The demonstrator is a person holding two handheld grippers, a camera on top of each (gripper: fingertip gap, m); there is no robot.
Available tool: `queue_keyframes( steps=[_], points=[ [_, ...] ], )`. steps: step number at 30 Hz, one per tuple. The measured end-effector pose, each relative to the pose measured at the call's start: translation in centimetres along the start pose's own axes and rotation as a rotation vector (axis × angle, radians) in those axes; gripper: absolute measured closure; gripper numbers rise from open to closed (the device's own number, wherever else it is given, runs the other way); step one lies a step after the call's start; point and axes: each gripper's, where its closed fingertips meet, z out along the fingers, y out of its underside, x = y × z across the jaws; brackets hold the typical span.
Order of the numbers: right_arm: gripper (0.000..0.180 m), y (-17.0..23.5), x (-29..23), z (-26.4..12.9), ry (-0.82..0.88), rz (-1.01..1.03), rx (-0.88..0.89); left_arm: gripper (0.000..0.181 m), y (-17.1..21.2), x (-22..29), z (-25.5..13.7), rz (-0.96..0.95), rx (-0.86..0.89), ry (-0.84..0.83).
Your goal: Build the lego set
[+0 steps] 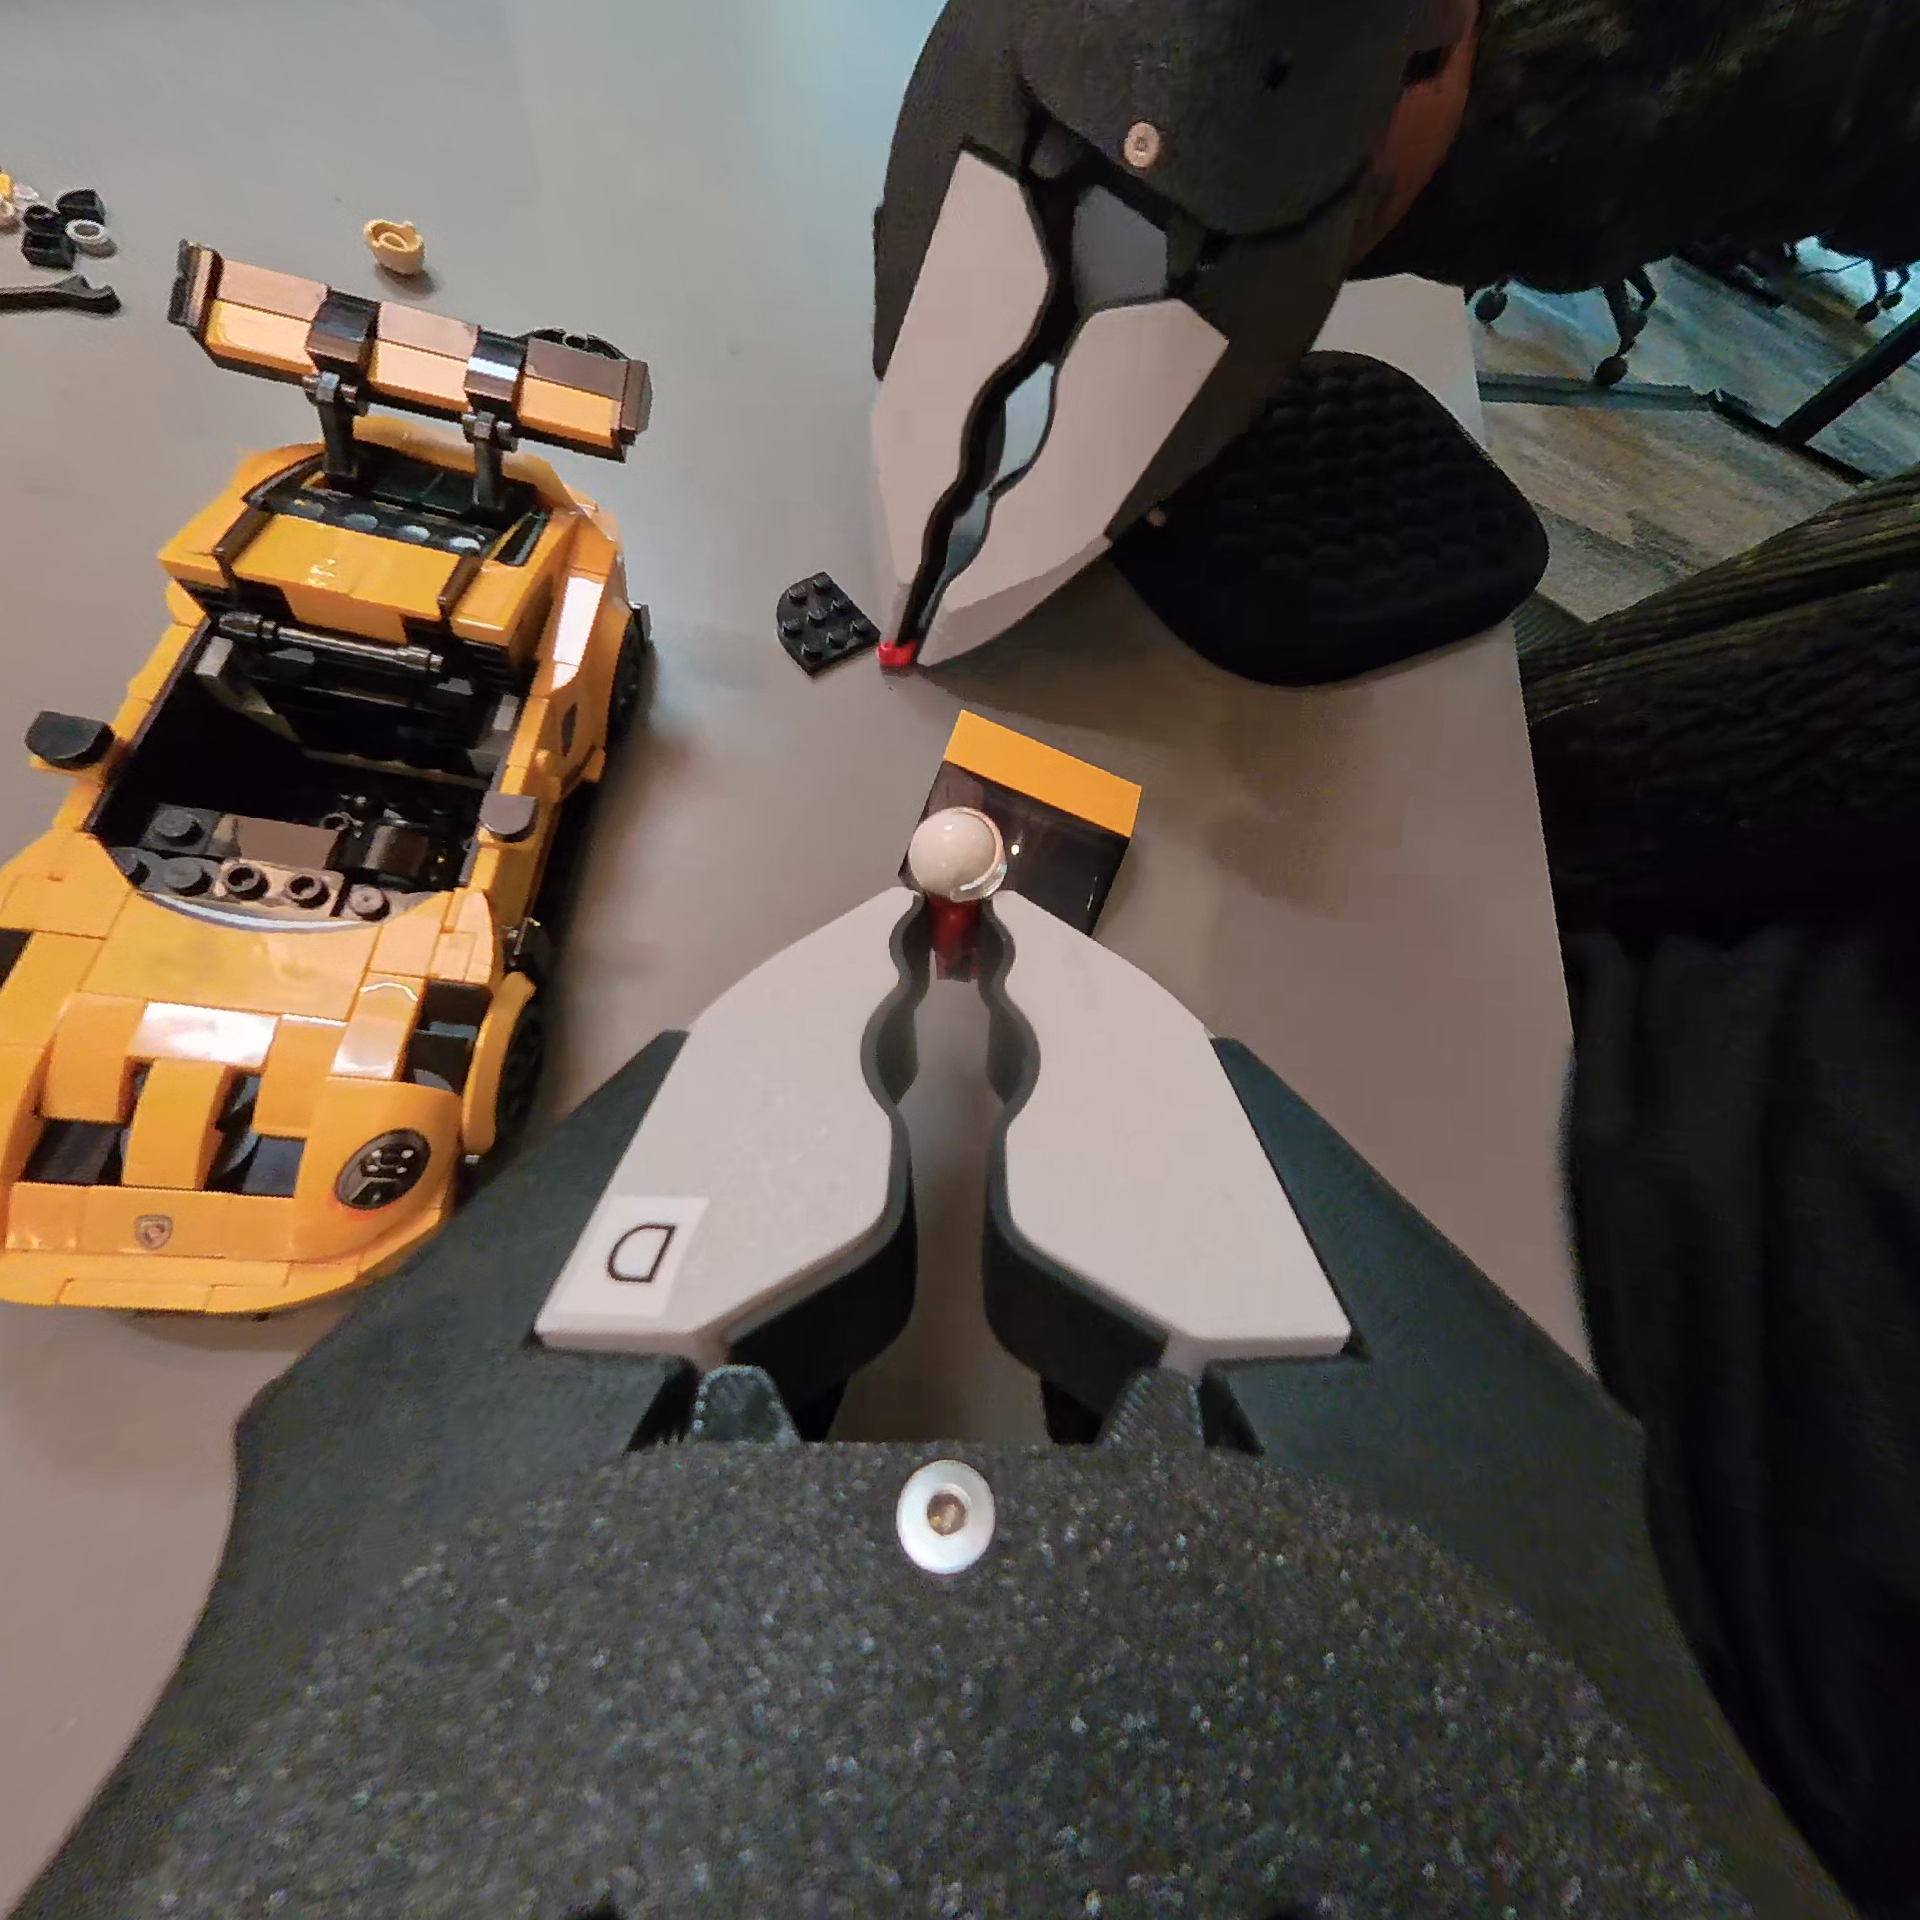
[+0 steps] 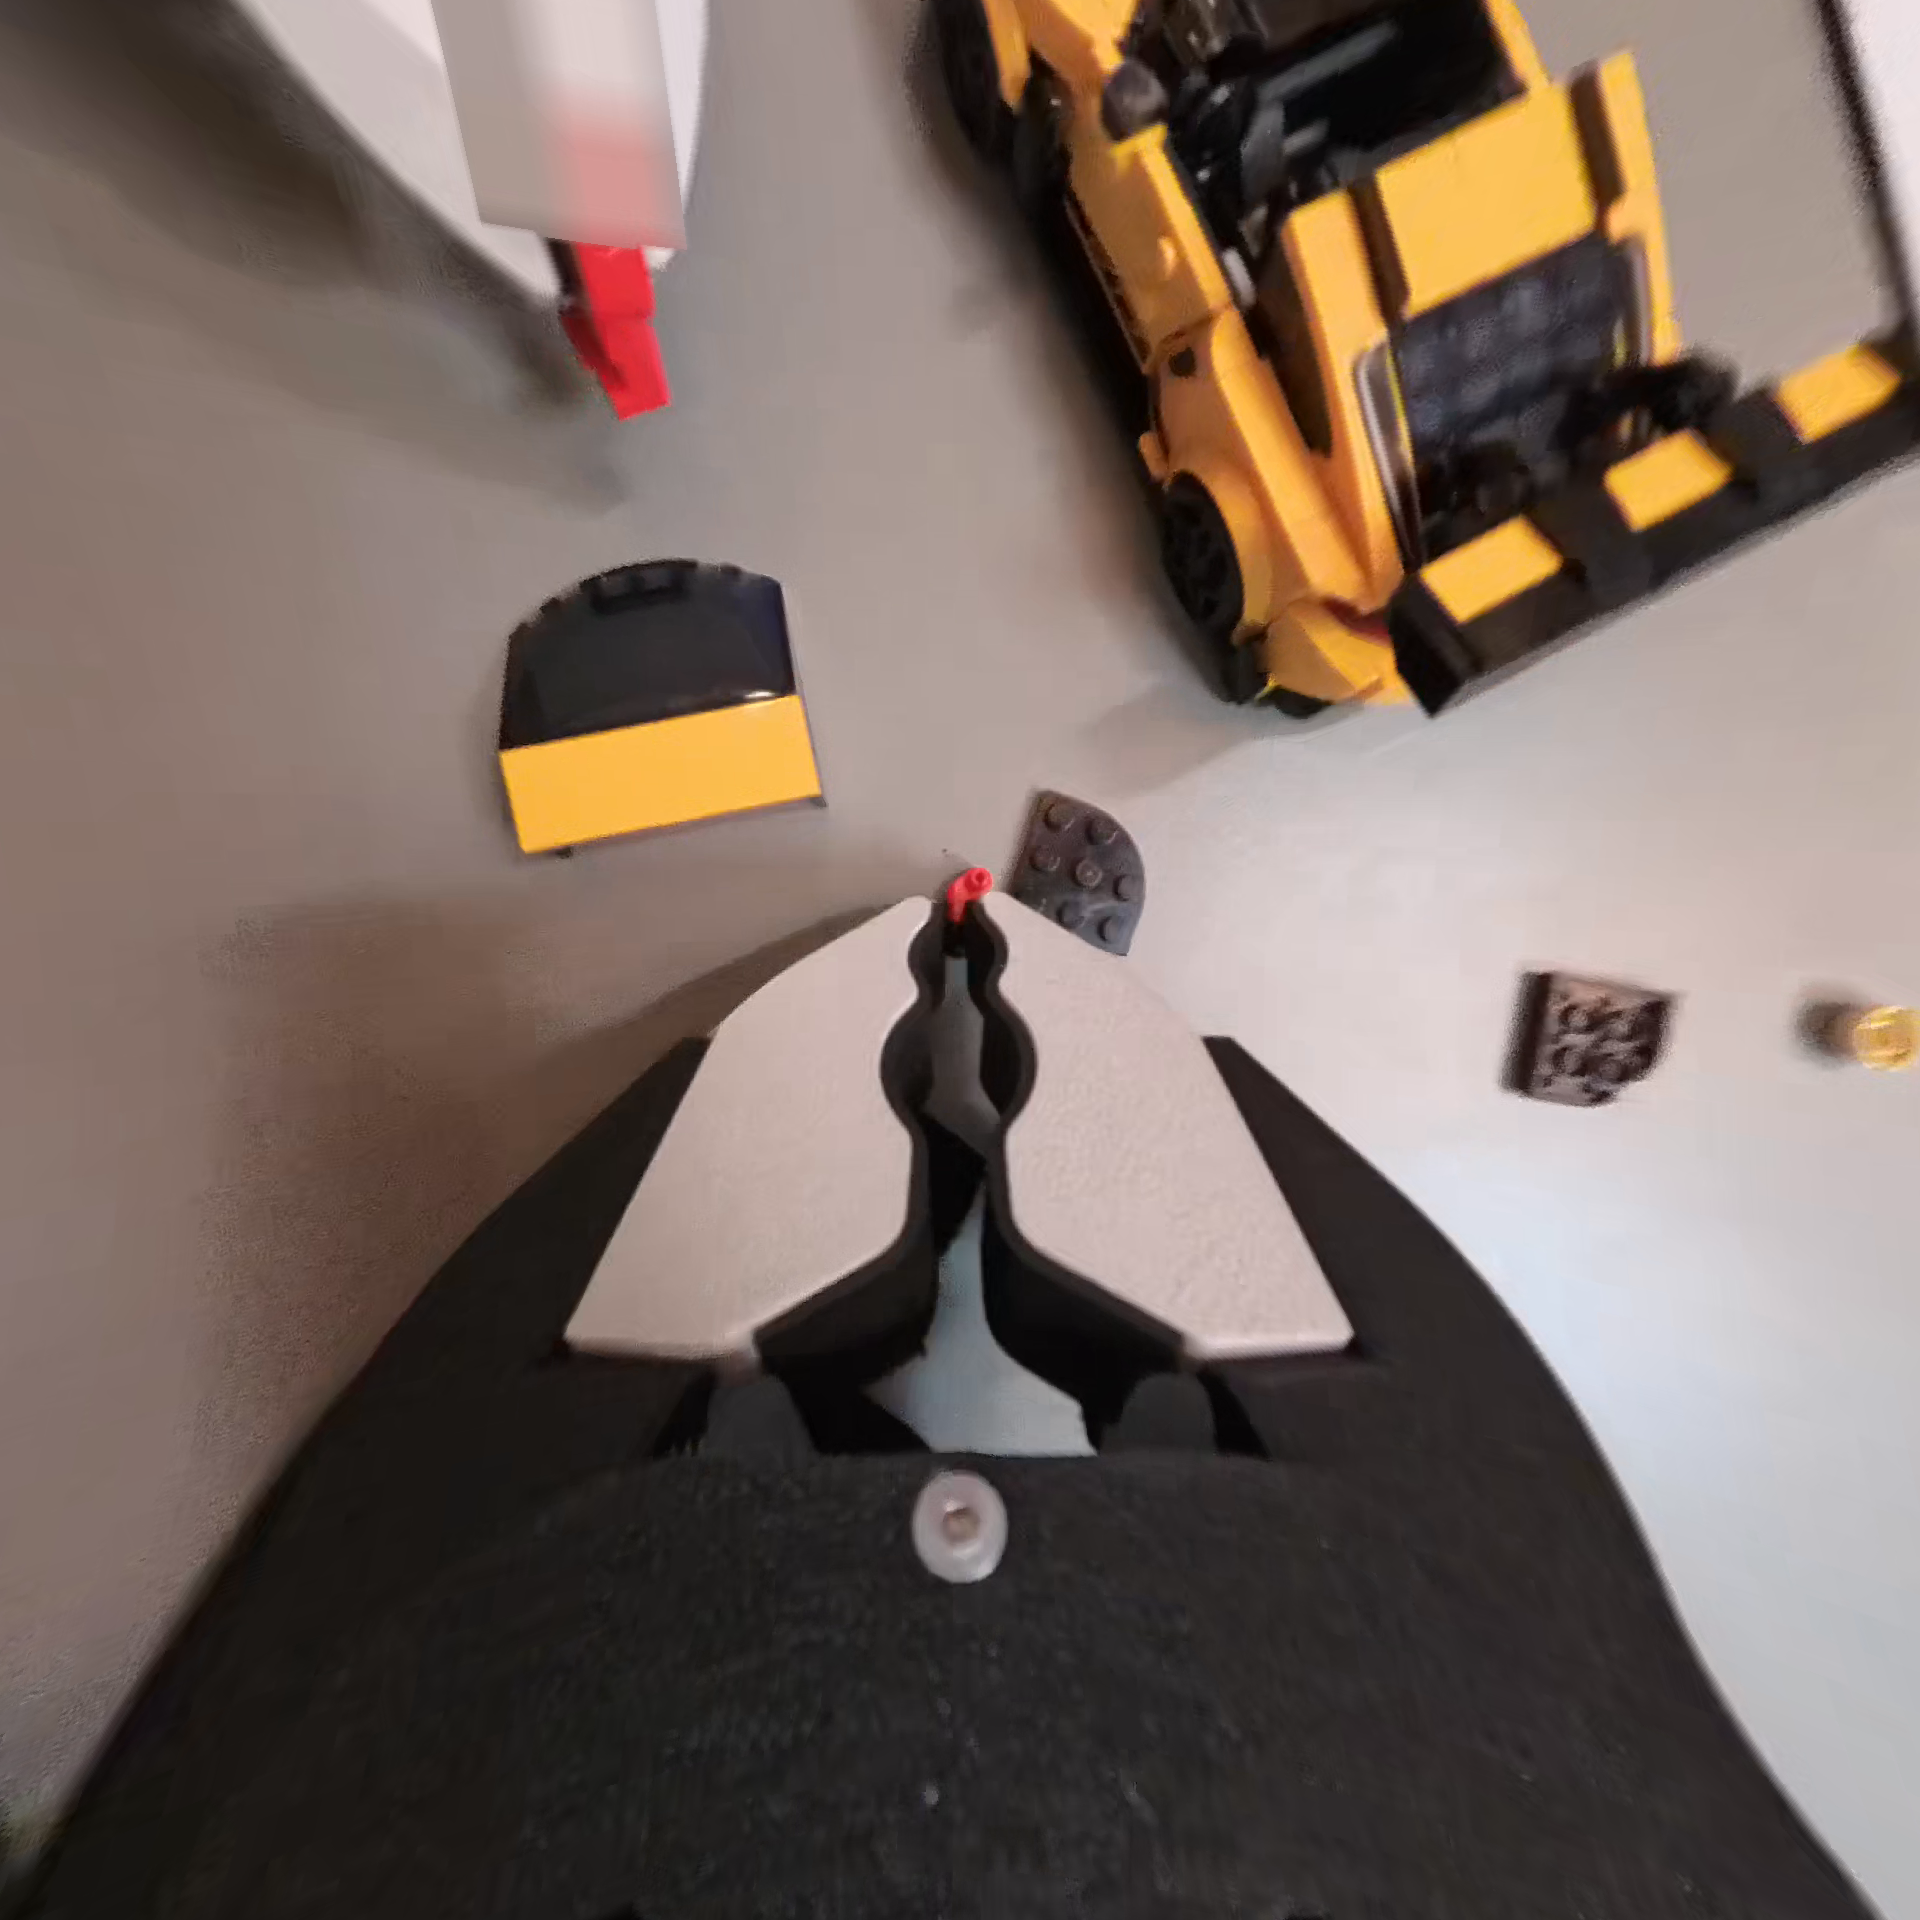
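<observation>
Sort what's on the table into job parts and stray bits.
In use: yellow car; helmeted figure in left gripper; small red piece in right gripper; black-and-yellow roof piece.
Lying about: rounded black plate; tan piece; office chair.

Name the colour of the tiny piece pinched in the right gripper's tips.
Red. The tiny piece shows best in the right wrist view.

One yellow car (image 1: 301,831), two black rounded plates (image 2: 1086,871), one windscreen piece (image 2: 655,717).

Two close, downward wrist views sharing car (image 1: 301,821)
</observation>
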Motion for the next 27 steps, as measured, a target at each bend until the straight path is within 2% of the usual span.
queue_keyframes(
  steps=[6, 15, 20, 27],
  points=[
    [0.177, -3.5, -0.4, -1.4, 0.239, -0.363, 0.045, 0.173, -0.4, 0.2, 0.0, -0.015, 0.026, 0.018],
    [0.177, -6.2, -1.9, -0.6, 0.464, -0.839, -0.057, 0.173, -0.3, 0.5, 0.3, -0.096, 0.035, 0.081],
    [0.177, -7.5, -2.3, -0.5, 0.553, -1.029, -0.100, 0.173, -0.5, 0.5, 0.2, -0.159, 0.059, 0.115],
    [0.177, -8.8, -2.2, -0.7, 0.632, -1.132, -0.105, 0.173, -0.7, -0.1, 0.0, -0.242, 0.084, 0.126]
  ],
)
